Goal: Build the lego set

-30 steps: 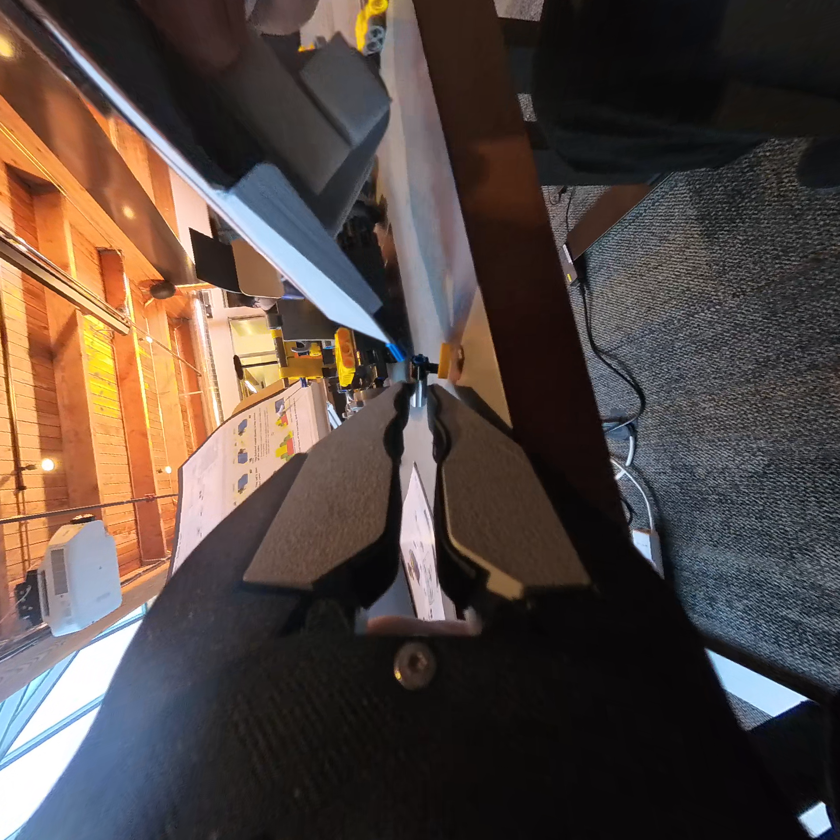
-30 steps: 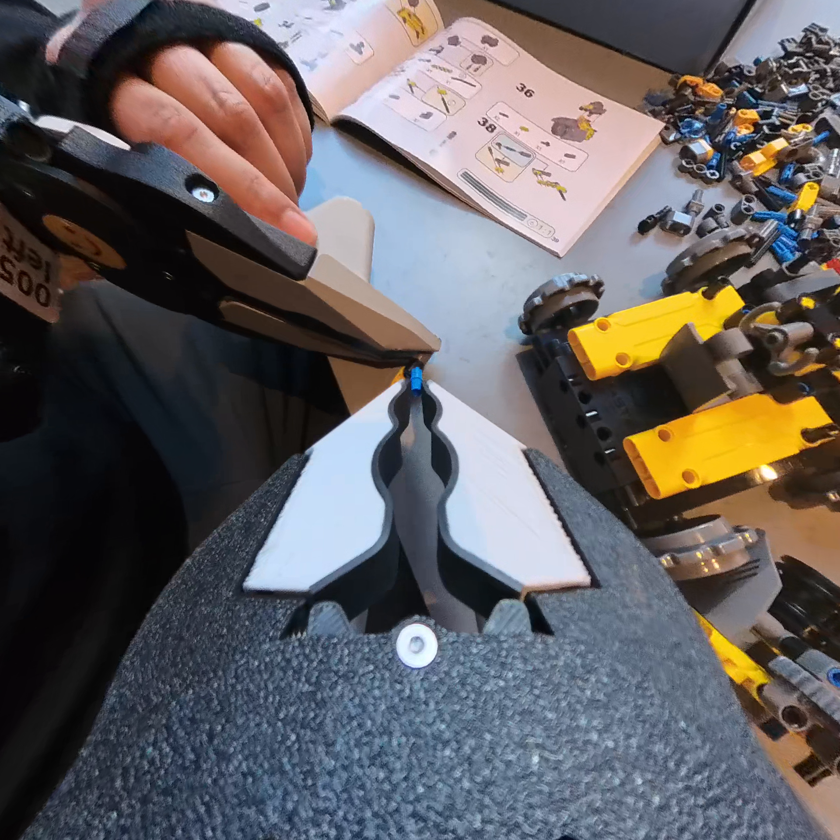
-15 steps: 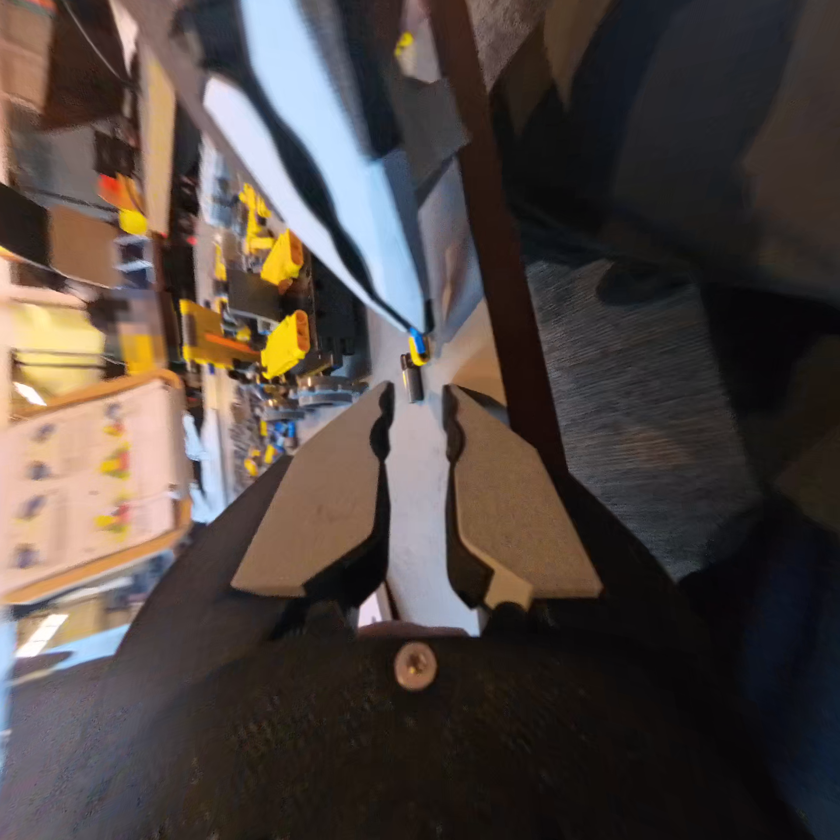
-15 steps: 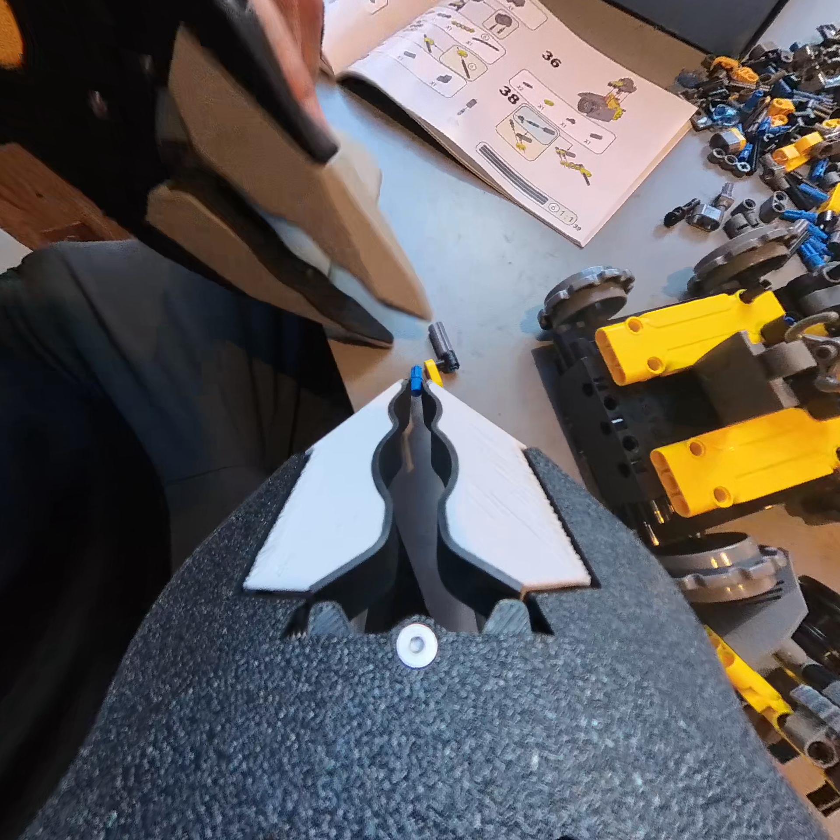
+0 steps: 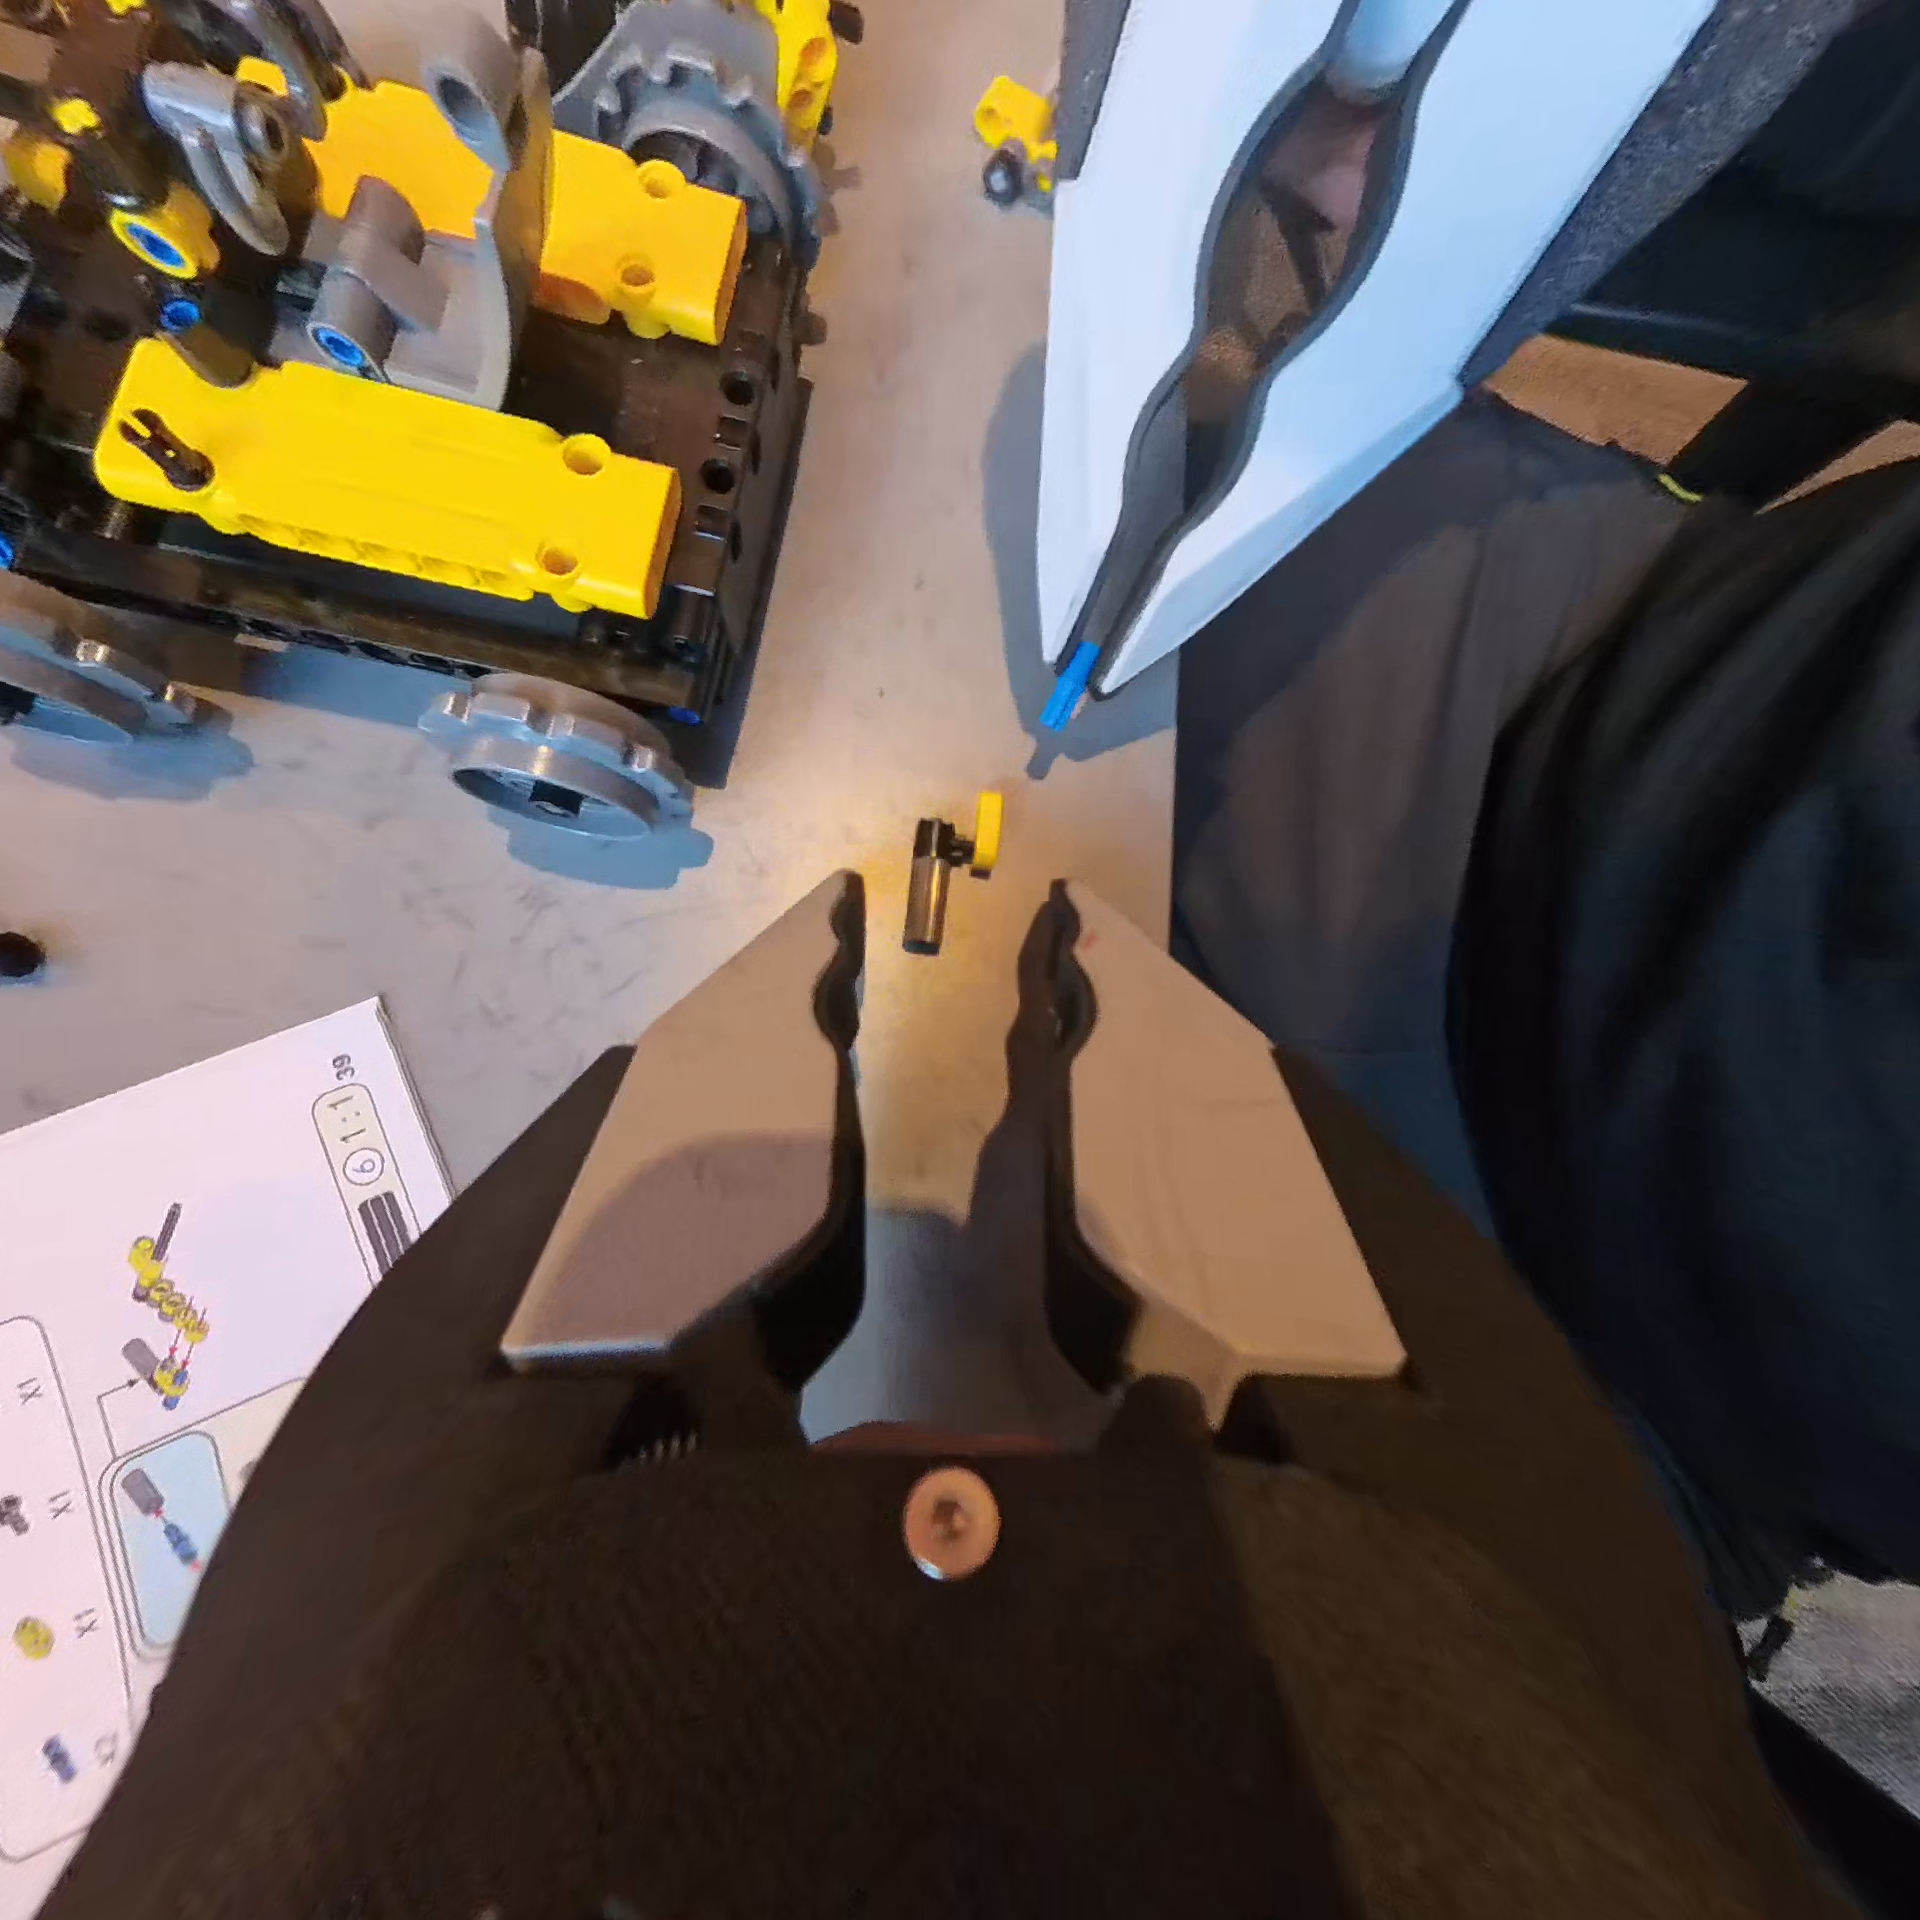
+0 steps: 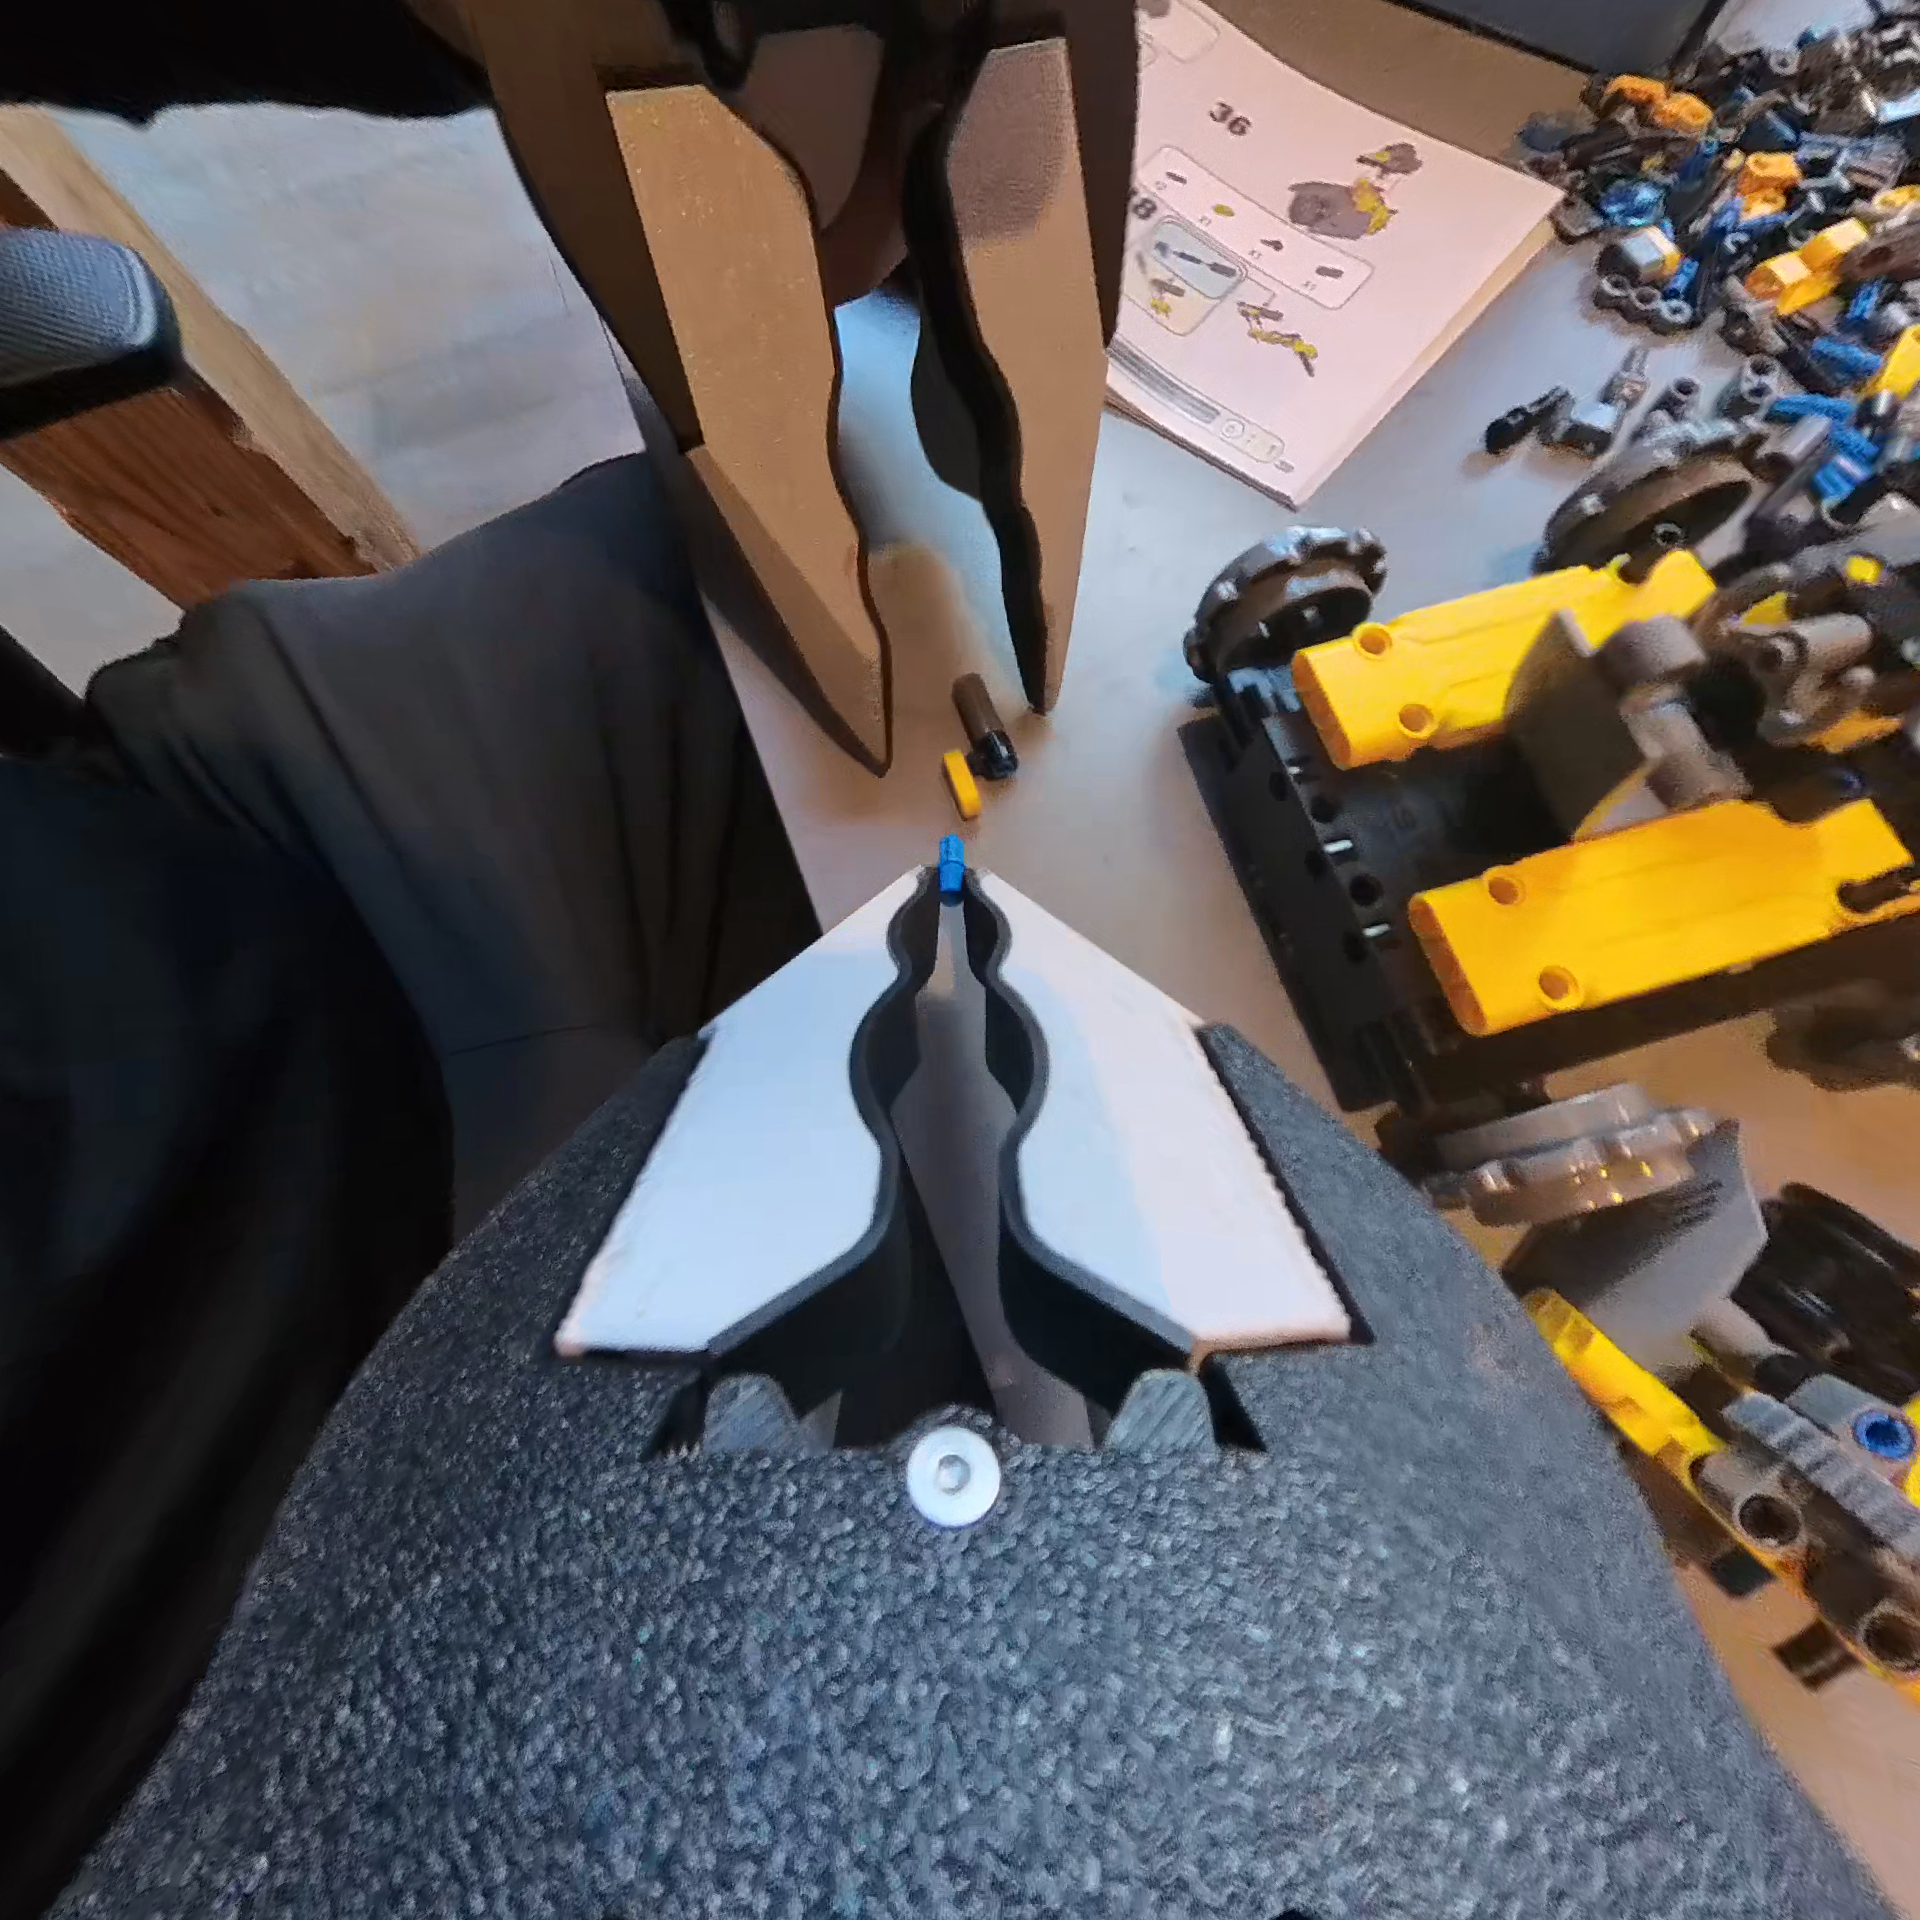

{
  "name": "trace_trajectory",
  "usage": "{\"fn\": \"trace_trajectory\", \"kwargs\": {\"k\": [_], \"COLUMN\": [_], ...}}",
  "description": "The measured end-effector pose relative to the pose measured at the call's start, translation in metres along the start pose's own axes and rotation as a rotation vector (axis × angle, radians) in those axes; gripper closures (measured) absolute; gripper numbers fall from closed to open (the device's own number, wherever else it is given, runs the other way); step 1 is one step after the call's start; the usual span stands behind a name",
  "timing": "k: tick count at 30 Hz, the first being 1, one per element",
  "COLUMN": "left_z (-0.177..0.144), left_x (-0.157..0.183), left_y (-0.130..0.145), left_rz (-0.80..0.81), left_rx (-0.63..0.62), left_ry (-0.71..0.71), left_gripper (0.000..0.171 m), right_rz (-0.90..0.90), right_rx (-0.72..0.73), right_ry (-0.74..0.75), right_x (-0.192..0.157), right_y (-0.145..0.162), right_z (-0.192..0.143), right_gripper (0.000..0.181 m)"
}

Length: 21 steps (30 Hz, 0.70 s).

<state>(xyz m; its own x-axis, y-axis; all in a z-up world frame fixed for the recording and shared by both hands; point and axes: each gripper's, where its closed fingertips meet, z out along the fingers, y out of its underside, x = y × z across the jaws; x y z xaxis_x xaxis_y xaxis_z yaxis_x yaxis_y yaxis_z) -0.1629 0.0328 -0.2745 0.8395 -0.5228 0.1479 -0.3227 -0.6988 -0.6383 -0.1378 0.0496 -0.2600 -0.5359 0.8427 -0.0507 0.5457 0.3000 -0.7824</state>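
My left gripper [image 5: 951,899] is open and points down at the table. A small dark grey connector with a yellow bush on its end [image 5: 928,894] lies on the table just ahead of its fingertips, touching neither. My right gripper [image 6: 948,883] is shut on a short blue pin [image 6: 950,864] that sticks out of its tips, a little above the table near the front edge. In the left wrist view the right gripper [image 5: 1086,665] and the blue pin [image 5: 1068,691] hang just beyond the connector. In the right wrist view the left gripper [image 6: 956,727] straddles the connector [image 6: 982,732].
A yellow and black model vehicle with grey toothed wheels [image 5: 395,436] [image 6: 1558,831] stands close by. An open instruction booklet [image 5: 208,1299] [image 6: 1299,260] lies on the table. A pile of loose small parts [image 6: 1766,208] sits at the far right. A person's dark clothing borders the table edge [image 6: 769,769]. The gap from one gripper's tips to the other's is roughly 4 centimetres.
My left gripper has opened and let go of the connector, which now lies on the table, and has swung to point down at it. My right gripper stays shut on the blue pin.
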Motion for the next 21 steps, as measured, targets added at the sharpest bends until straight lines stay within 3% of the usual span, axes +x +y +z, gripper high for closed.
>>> {"fn": "trace_trajectory", "kwargs": {"k": [6,8,11,13,18,21], "left_z": [0.005,0.006,0.007,0.006,0.003,0.003], "left_x": [0.002,0.001,0.003,0.003,0.012,0.012], "left_y": [-0.005,-0.004,-0.003,-0.004,-0.008,-0.009], "left_rz": [0.004,0.029,0.105,0.252,0.939,1.113], "left_rx": [-0.019,-0.04,-0.051,-0.047,-0.006,-0.031], "left_ry": [0.009,-0.019,-0.068,-0.149,-0.477,-0.559], "left_gripper": [0.142,0.157,0.157,0.157,0.157,0.157], "right_rz": [0.051,0.046,0.039,0.042,-0.012,0.03], "right_rx": [0.013,0.009,0.009,0.01,-0.104,-0.167], "right_ry": [-0.023,-0.021,-0.04,-0.085,-0.181,-0.223], "right_x": [0.007,0.007,0.003,-0.002,-0.01,-0.01], "right_y": [0.003,0.004,0.002,0.001,0.013,0.011], "right_z": [-0.005,-0.005,-0.003,-0.002,-0.002,0.002], "right_gripper": [0.177,0.177,0.177,0.177,0.177,0.177]}}
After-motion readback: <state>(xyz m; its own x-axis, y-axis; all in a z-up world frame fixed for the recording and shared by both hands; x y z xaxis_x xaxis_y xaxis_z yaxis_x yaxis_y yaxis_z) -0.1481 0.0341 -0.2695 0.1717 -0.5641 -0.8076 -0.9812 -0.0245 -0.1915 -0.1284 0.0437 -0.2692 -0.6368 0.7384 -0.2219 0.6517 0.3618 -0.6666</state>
